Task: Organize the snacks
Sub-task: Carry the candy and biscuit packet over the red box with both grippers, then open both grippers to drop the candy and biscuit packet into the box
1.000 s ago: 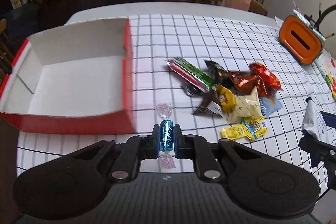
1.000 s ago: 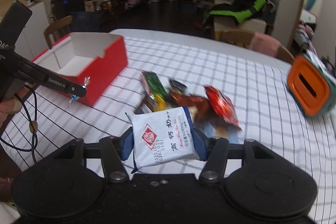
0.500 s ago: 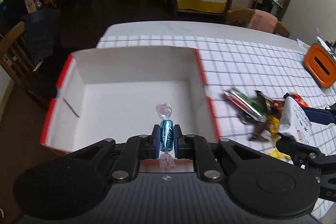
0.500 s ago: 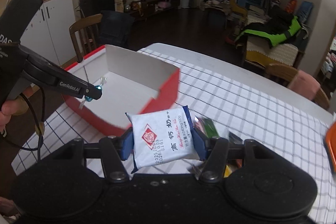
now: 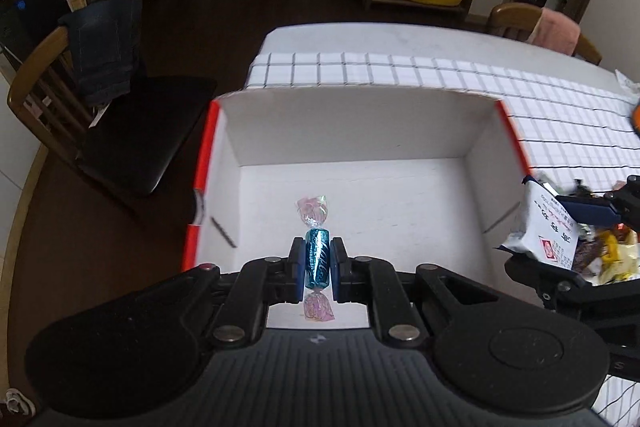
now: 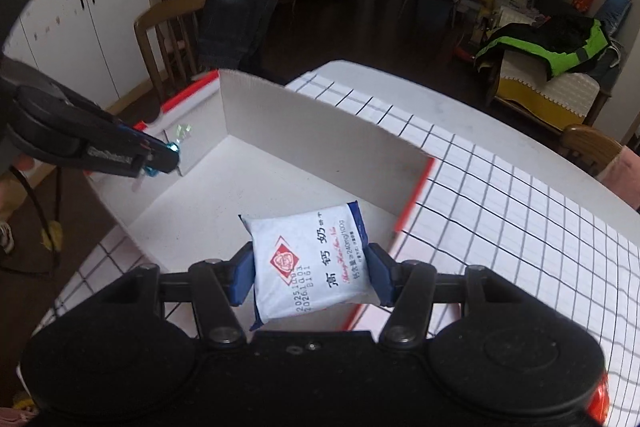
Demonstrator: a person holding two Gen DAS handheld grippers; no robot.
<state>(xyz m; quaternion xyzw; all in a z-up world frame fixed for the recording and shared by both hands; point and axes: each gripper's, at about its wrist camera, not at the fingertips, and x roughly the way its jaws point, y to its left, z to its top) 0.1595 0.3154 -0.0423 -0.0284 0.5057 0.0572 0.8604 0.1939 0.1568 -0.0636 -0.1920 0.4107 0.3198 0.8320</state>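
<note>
My left gripper (image 5: 317,269) is shut on a blue foil candy (image 5: 317,263) with pink twisted ends, held above the near part of a red box with a white inside (image 5: 360,131). My right gripper (image 6: 312,279) is shut on a white and blue snack packet (image 6: 310,267), held over the box's near right corner (image 6: 280,147). The packet also shows at the right of the left wrist view (image 5: 548,227). The left gripper shows in the right wrist view (image 6: 160,159) over the box's left side. The box holds nothing I can see.
A pile of loose snacks (image 5: 608,255) lies on the checked tablecloth (image 5: 560,115) right of the box. A wooden chair (image 5: 80,115) with jeans on it stands left of the table. Another chair (image 5: 536,27) stands at the far side.
Both grippers have moved left from the snack pile to above the box, each still holding its snack. The box now fills the middle of both views.
</note>
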